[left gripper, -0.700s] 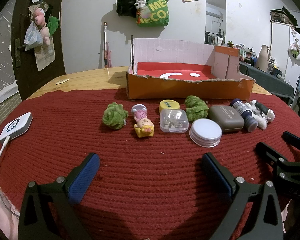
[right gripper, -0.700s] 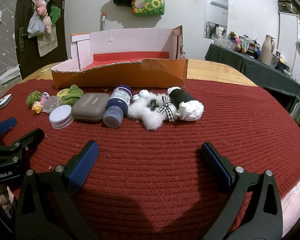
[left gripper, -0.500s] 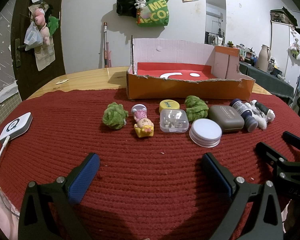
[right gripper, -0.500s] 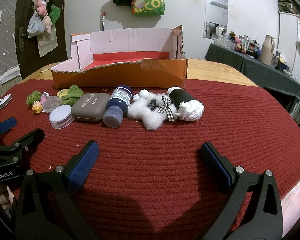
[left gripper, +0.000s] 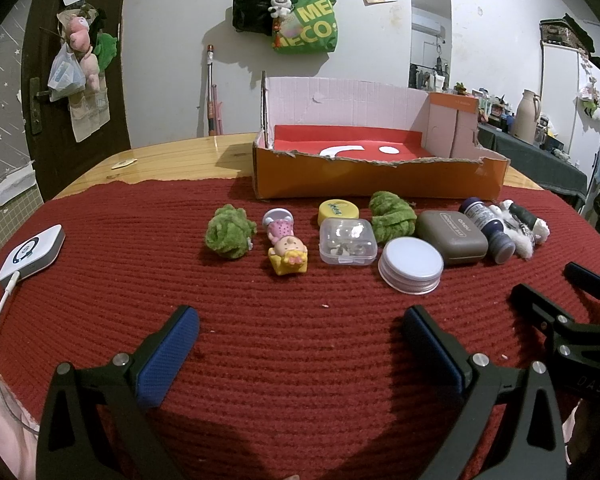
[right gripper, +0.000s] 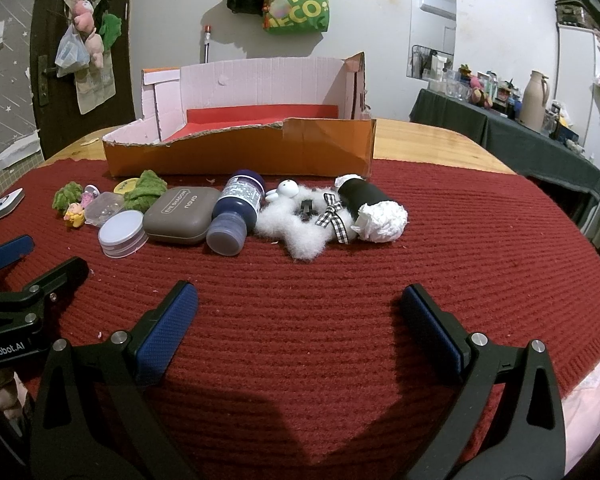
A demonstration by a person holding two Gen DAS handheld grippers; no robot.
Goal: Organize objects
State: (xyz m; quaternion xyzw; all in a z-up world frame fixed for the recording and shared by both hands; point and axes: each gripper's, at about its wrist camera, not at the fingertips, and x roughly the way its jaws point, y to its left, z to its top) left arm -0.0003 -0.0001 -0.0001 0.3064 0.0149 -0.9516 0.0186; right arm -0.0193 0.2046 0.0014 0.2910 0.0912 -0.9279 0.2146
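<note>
Left wrist view: left gripper (left gripper: 300, 330) hangs low over the red knitted cloth (left gripper: 140, 280), jaws spread wide, blue pads w/ nothing between them. Right wrist view: right gripper (right gripper: 300, 310) likewise spread wide and empty, near edge of the same cloth.

Items sit in a row across the cloth, just in front of the torn orange cardboard box w/ red floor (left gripper: 380, 178), which stands at the far side. Left to right in the left view: fuzzy green pom-pom (left gripper: 228, 236); small doll figure, pink dress, yellow hair, lying down (left gripper: 286, 248); clear plastic lidded case (left gripper: 347, 241) w/ a yellow round cap (left gripper: 338, 211) just behind it; second green fuzzy lump (left gripper: 392, 218); white round screw lid (left gripper: 412, 264), nearest of the row; grey-brown rounded case (left gripper: 452, 236) touching the lid's far-right side; dark blue bottle on its side (left gripper: 488, 228), cap toward camera. Right view adds: white stuffing clump (right gripper: 300, 228) w/ a checkered bow (right gripper: 334, 216), then a black cylinder w/ crumpled white paper at its end (right gripper: 370, 206), far right of the row.

White charger device w/ cable (left gripper: 32, 254) lies at the cloth's left edge, well apart from the row.
</note>
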